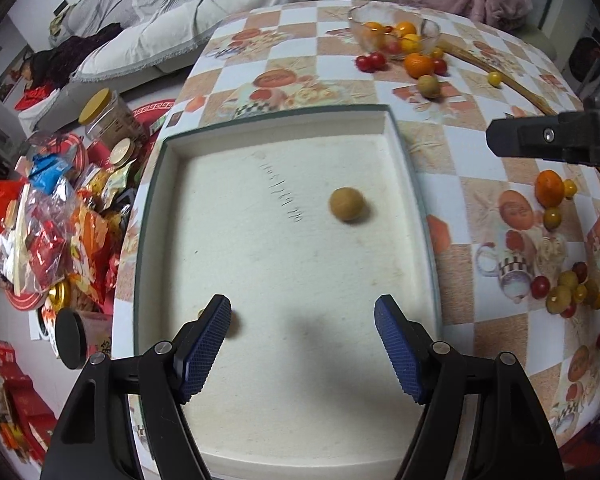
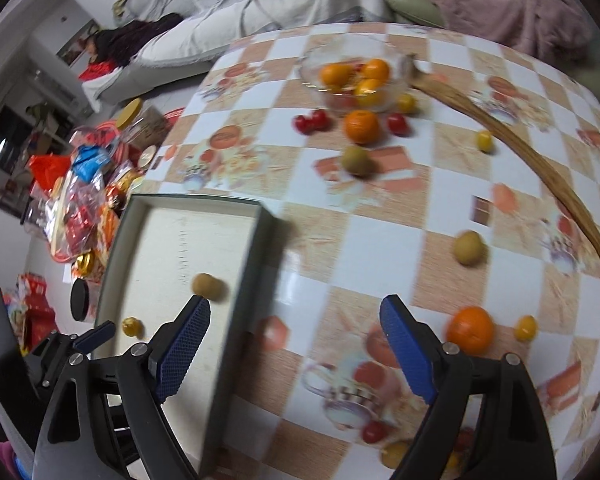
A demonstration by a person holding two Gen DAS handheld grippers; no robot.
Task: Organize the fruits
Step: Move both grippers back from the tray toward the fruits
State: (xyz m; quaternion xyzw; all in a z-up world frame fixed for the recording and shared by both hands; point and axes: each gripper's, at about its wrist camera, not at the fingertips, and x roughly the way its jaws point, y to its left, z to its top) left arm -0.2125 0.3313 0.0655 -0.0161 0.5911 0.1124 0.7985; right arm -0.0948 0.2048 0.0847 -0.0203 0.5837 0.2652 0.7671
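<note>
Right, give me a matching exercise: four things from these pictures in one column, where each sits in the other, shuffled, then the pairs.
Things:
1. Brown round fruit
2. Glass bowl
3. Yellow-lidded jar
4. Wooden stick

Places:
A. Off the table, among the snack packets
B. Inside the white tray
C. Lying in a curve across the tablecloth
D. Far end of the table, holding oranges and tomatoes

Pairs: 1-B, 2-D, 3-A, 4-C
</note>
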